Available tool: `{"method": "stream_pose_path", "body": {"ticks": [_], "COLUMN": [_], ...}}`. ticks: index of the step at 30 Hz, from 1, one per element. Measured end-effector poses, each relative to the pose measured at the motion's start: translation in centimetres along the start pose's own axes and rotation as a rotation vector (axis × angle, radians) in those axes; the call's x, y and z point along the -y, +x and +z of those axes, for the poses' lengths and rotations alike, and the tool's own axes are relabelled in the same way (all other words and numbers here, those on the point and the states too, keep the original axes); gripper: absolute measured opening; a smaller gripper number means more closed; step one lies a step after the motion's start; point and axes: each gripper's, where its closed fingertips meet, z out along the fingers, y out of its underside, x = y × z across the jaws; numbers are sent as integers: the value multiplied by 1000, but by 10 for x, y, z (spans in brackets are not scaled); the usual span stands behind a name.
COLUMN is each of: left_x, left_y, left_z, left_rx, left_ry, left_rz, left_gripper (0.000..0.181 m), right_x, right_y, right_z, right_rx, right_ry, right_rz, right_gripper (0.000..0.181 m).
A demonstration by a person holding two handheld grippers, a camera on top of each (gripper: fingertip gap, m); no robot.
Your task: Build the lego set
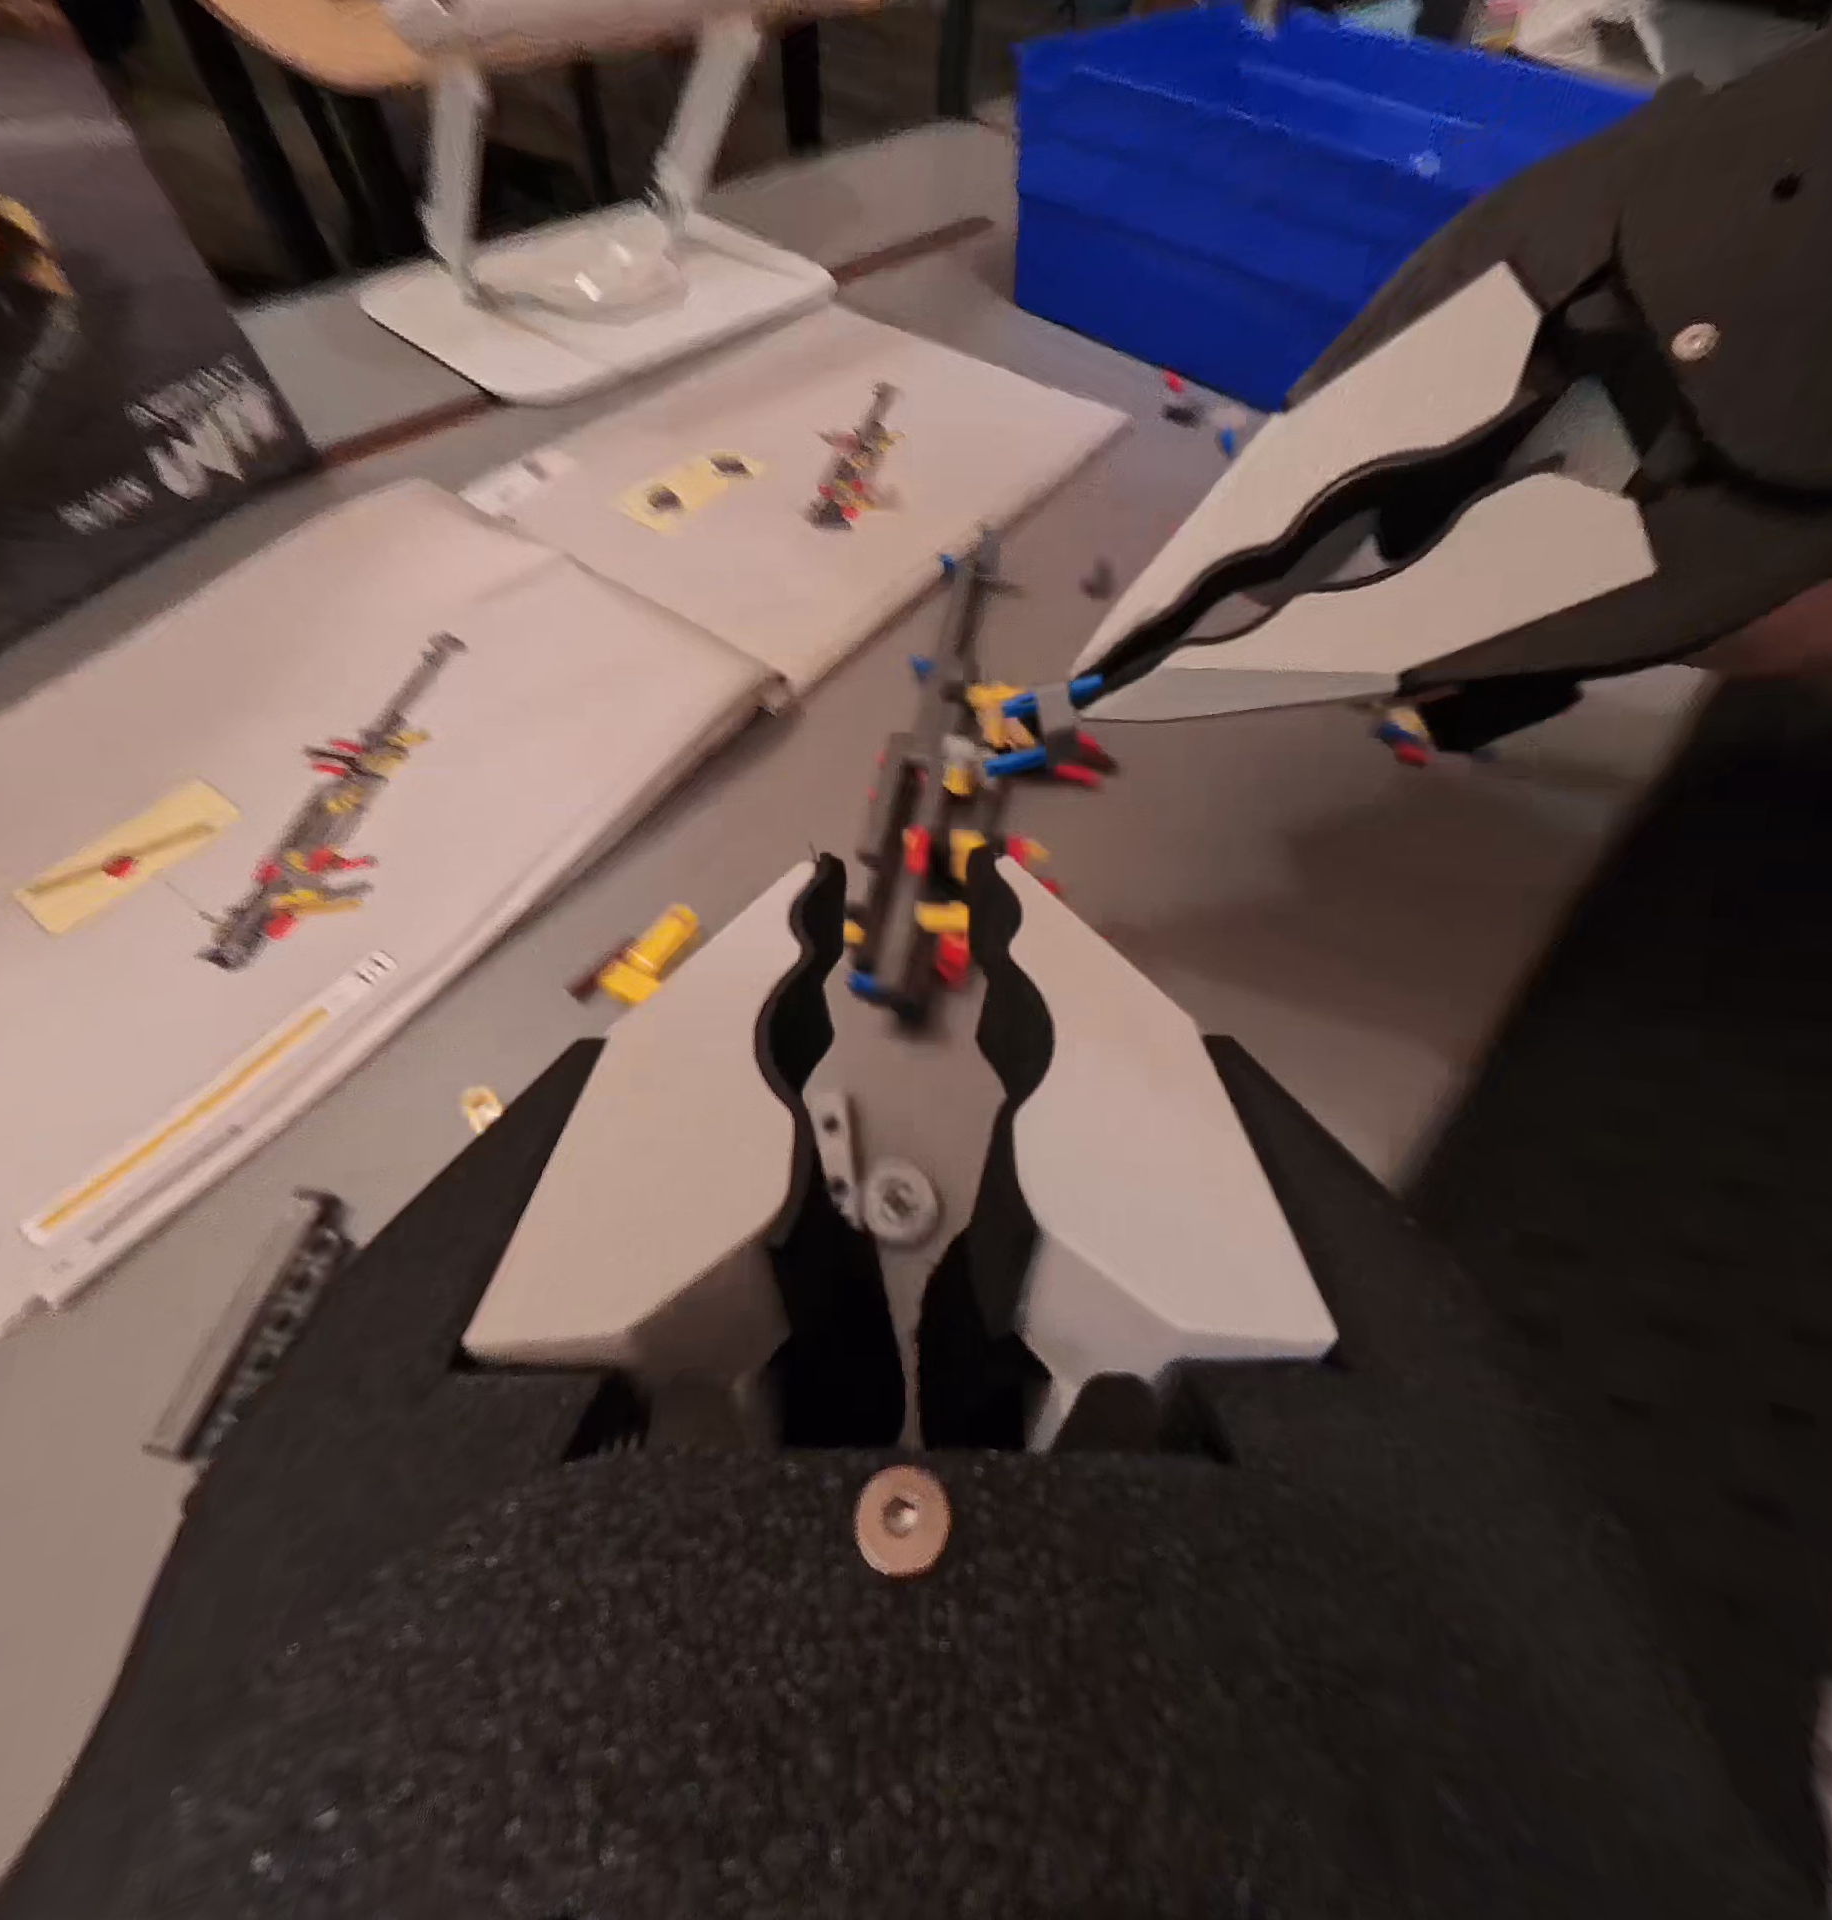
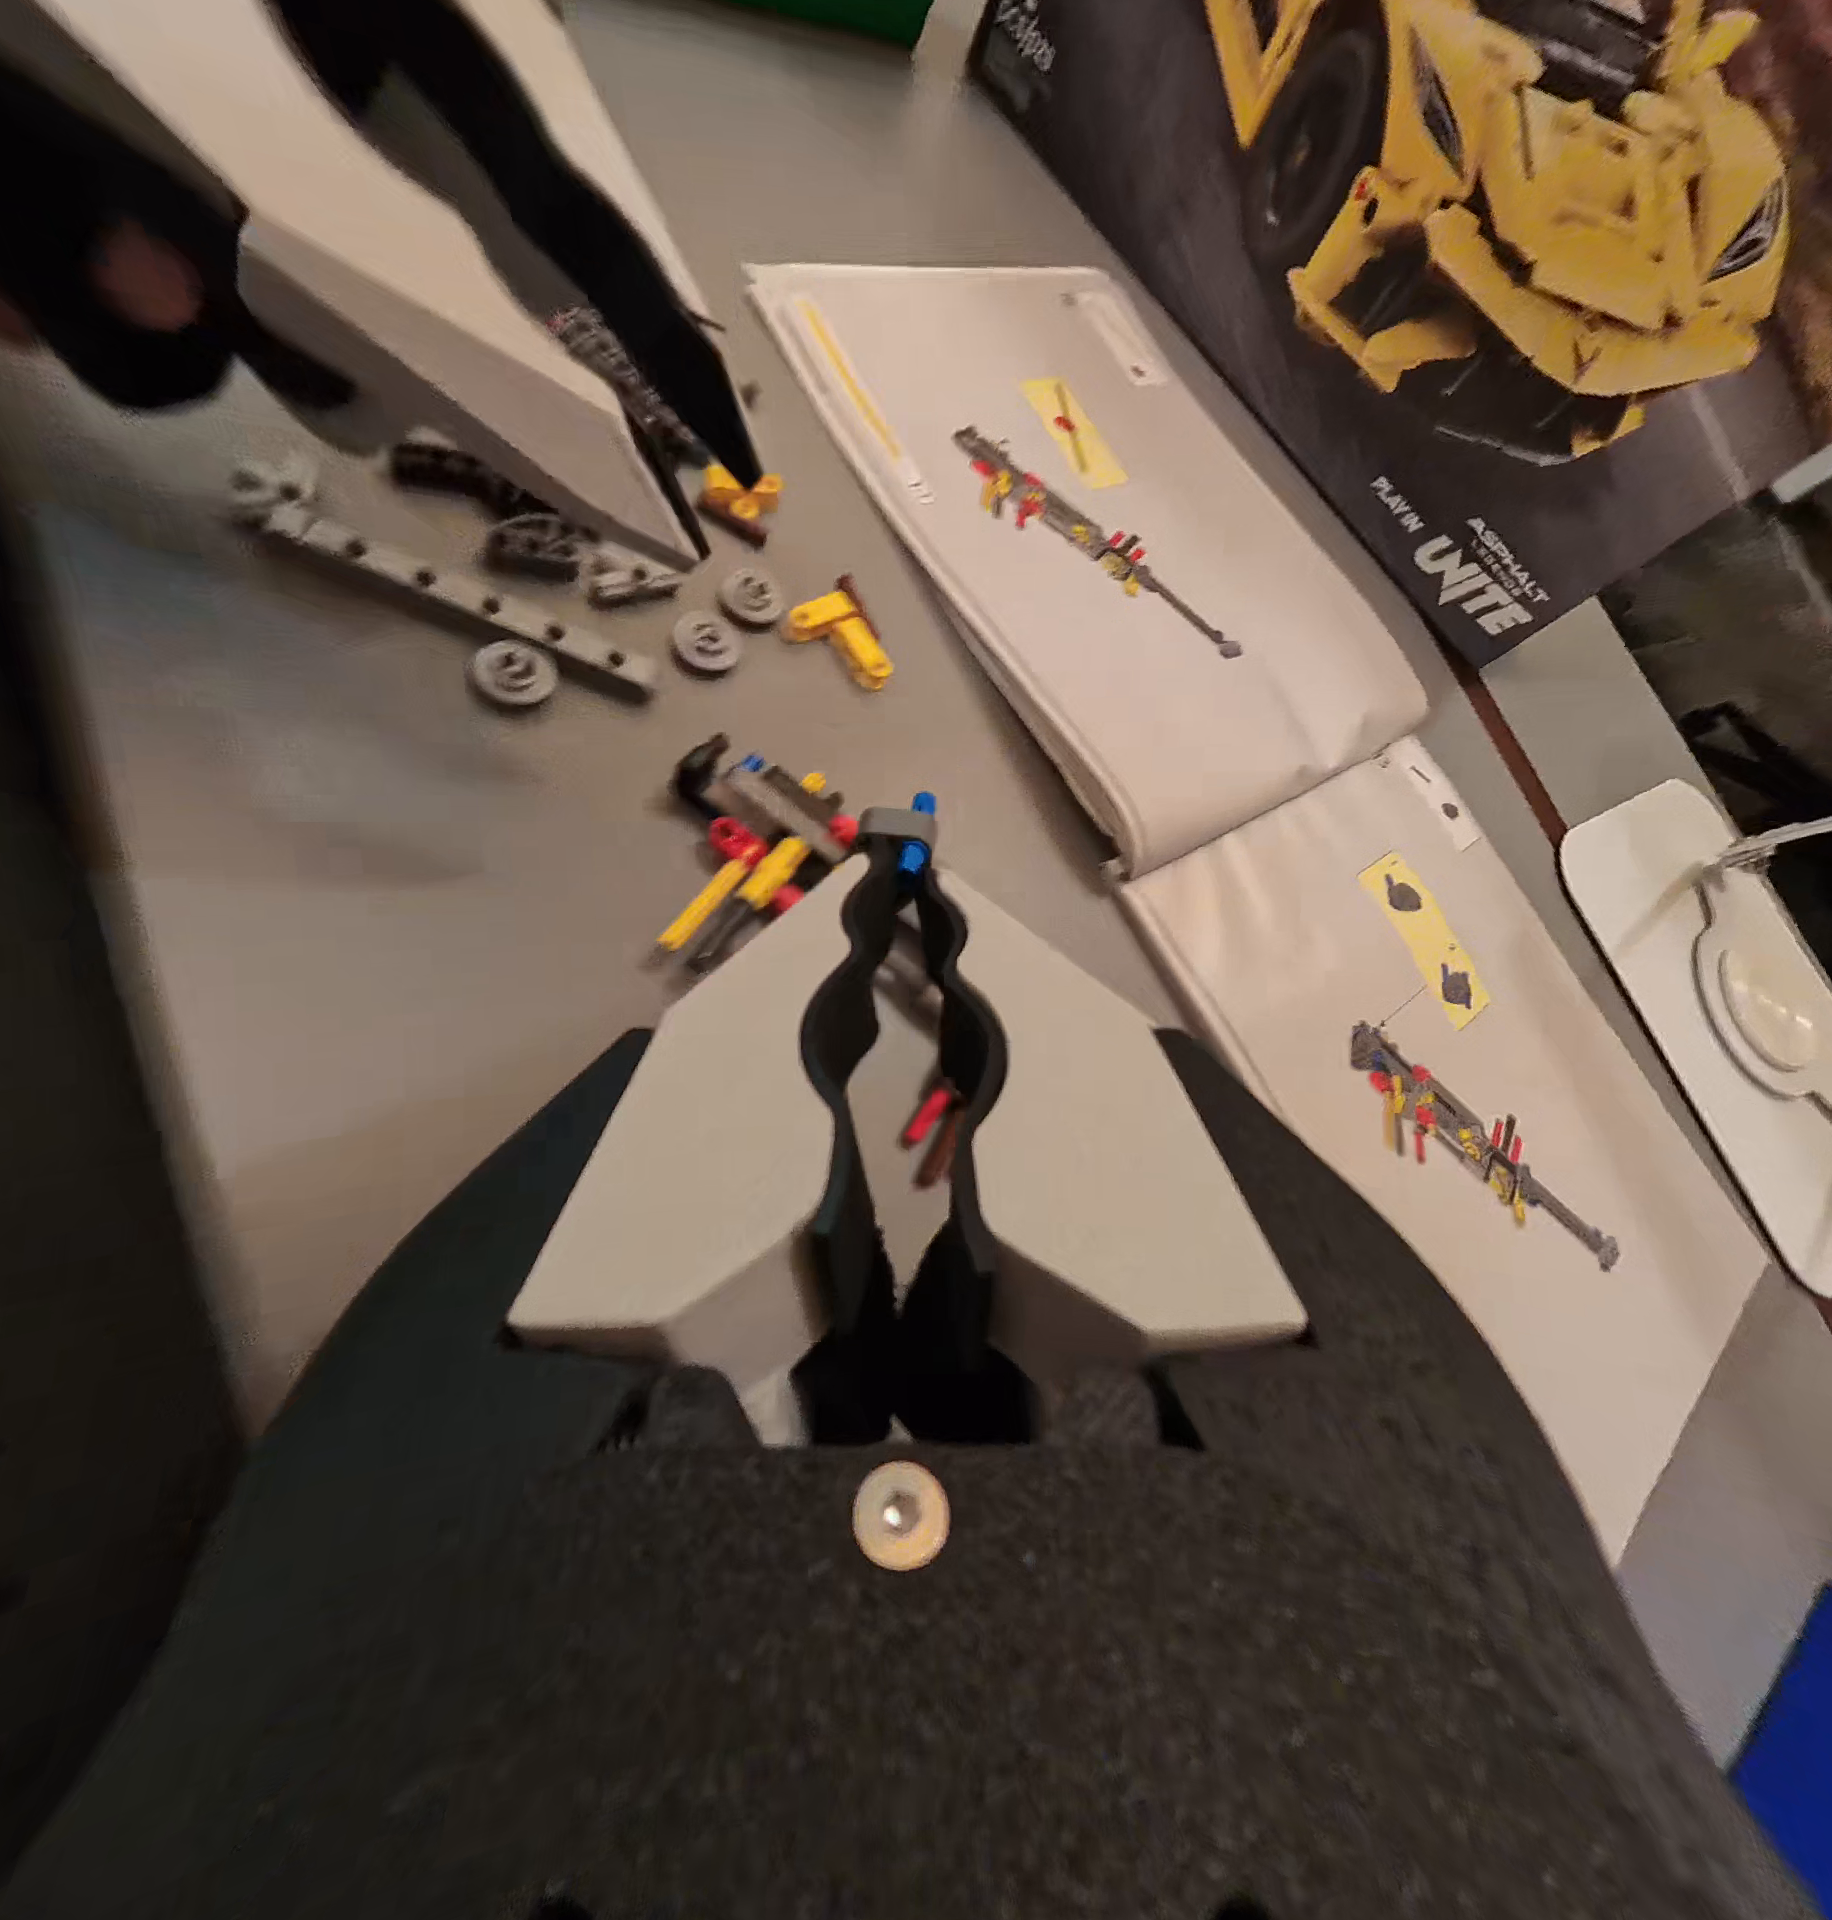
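A long grey lego assembly (image 1: pixel 927 831) with red, yellow and blue pins lies on the grey table (image 1: pixel 1307 935). Its near end shows in the gap between the fingers of my left gripper (image 1: pixel 901 868), which is open and hangs over it. My right gripper (image 1: pixel 1083 691) reaches in from the right, shut on a small grey connector with blue pins (image 1: pixel 1047 712), and holds it against the assembly's side. In the right wrist view the right gripper (image 2: pixel 896 878) grips that connector (image 2: pixel 896 828) beside the assembly (image 2: pixel 766 810). The left gripper (image 2: pixel 725 514) is at the upper left.
An open instruction booklet (image 1: pixel 372 831) (image 2: pixel 1151 623) lies beyond the assembly. Loose parts lie by the left gripper: a grey beam (image 2: pixel 455 603), grey discs (image 2: pixel 512 675), yellow connectors (image 2: pixel 839 634), a black beam (image 1: pixel 257 1320). The set's box (image 2: pixel 1411 260), a blue bin (image 1: pixel 1255 187) and a white stand base (image 1: pixel 600 301) border the area. Tip to tip, the grippers are about 7 centimeters apart. The black beam (image 1: pixel 257 1320) is closer to my left gripper, around 15 centimeters from its tips; the right tips are 25 centimeters off.
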Motion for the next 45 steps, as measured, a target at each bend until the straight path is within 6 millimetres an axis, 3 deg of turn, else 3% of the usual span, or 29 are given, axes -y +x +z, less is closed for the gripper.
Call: {"method": "stream_pose_path", "body": {"ticks": [4,6,9,16,40,45], "left_x": [-29,-40,-42,-38,-49,-46], "left_y": [33,46,59,69,71,68], "left_z": [-19,-22,-24,-30,-23,-21], "left_rx": [-77,-86,-96,-77,-123,-107], "left_ry": [-132,-166,-154,-109,-179,-142], "left_rz": [76,171,218,288,342,325], "left_gripper": [22,22,21,14,18,10], "right_x": [-6,-2,11,27,17,22], "right_y": [-42,-53,-67,-91,-95,-93], "right_z": [0,-1,-7,-17,-7,-10], "right_rx": [-84,-151,-211,-220,-131,-117], "right_ry": [-62,-94,-78,-11,123,186], "right_rz": [-94,-221,-427,-384,-223,-168], "right_gripper": [3,3,3,3,3,3]}}
